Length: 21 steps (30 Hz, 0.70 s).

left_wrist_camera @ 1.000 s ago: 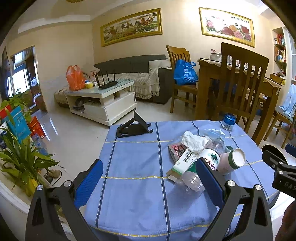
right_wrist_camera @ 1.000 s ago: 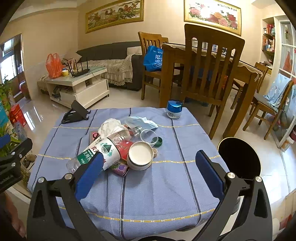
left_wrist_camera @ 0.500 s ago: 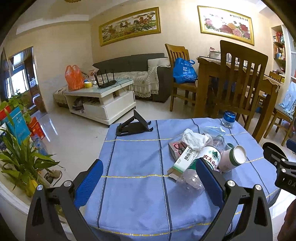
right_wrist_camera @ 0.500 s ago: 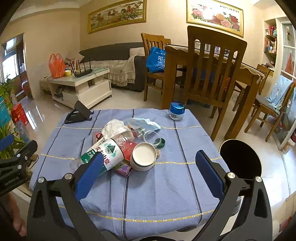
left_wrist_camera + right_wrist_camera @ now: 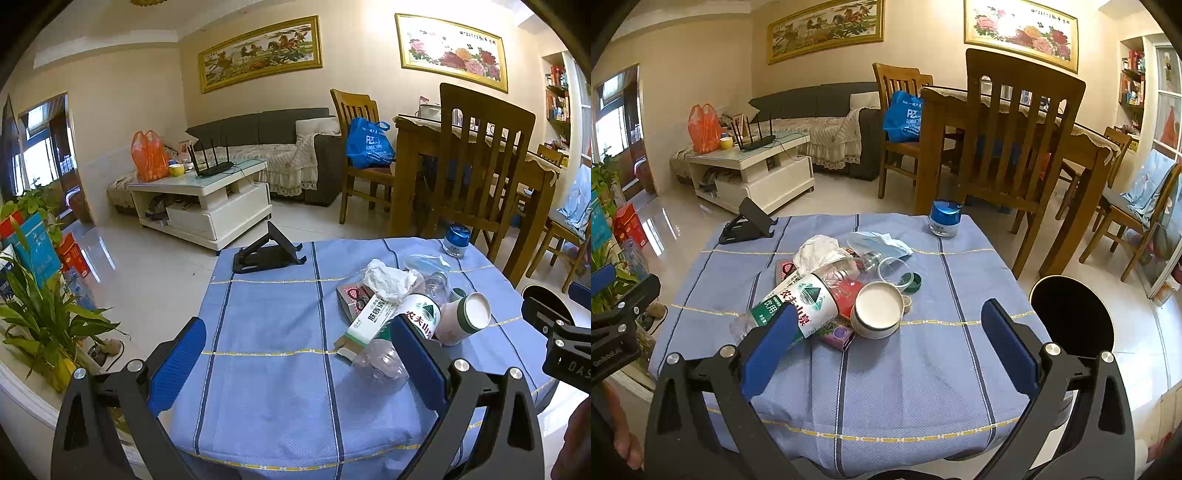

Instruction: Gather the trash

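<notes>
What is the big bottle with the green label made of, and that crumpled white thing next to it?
The bottle looks like thin clear plastic: you can see through its dented bare end, and a glossy printed label wraps the middle. The crumpled white thing looks like soft tissue paper, matte and full of creases, though it might be a thin napkin.

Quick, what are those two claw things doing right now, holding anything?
Left gripper: open, holding nothing.
Right gripper: open, holding nothing.
</notes>
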Available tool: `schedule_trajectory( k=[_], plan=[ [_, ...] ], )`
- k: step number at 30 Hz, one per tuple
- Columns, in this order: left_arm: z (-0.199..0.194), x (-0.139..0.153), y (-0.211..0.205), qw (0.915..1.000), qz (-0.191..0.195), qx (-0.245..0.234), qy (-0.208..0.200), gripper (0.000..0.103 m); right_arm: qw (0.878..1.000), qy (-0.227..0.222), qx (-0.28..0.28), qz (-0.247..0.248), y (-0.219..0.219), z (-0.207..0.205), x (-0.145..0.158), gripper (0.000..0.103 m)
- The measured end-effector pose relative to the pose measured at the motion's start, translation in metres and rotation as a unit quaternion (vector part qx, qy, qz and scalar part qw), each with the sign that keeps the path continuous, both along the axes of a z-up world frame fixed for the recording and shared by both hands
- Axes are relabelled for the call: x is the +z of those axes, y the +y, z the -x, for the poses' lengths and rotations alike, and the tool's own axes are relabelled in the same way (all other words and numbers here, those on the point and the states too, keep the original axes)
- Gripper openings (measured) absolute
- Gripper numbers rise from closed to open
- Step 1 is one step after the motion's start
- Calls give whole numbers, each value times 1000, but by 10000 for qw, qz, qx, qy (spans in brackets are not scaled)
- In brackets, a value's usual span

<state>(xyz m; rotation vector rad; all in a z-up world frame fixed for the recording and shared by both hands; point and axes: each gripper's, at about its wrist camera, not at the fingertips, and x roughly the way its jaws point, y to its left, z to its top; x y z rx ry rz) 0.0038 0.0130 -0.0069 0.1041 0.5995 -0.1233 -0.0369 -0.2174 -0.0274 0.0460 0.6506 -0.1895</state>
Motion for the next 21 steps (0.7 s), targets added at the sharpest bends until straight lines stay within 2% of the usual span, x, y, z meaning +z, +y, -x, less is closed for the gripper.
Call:
schedule_trajectory(
  k=[21],
  plan=[
    [1, 2, -1, 10000, -4, -4, 3, 97, 10000, 13, -3, -4, -1, 0, 0, 98]
  ],
)
